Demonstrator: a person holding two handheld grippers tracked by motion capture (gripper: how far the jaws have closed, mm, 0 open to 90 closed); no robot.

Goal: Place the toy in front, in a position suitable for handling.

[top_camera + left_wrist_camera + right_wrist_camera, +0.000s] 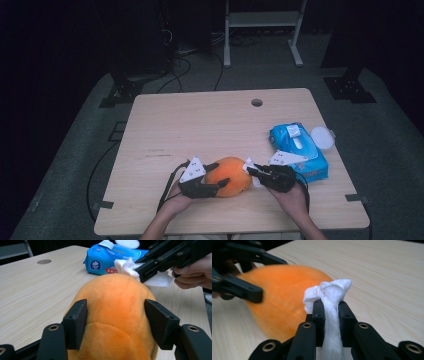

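An orange plush toy lies on the wooden table near its front edge. My left gripper comes at it from the left, and in the left gripper view its two black pads press on both sides of the plush toy. My right gripper is shut on a bunched white wipe, which stands up between its jaws. The wipe touches the far end of the toy. In the right gripper view the plush toy sits just left of the wipe.
A blue pack of wet wipes with its flap open lies right of the toy, close behind the right hand. A round white lid rests beside it near the table's right edge. A cable hole sits at the back of the table.
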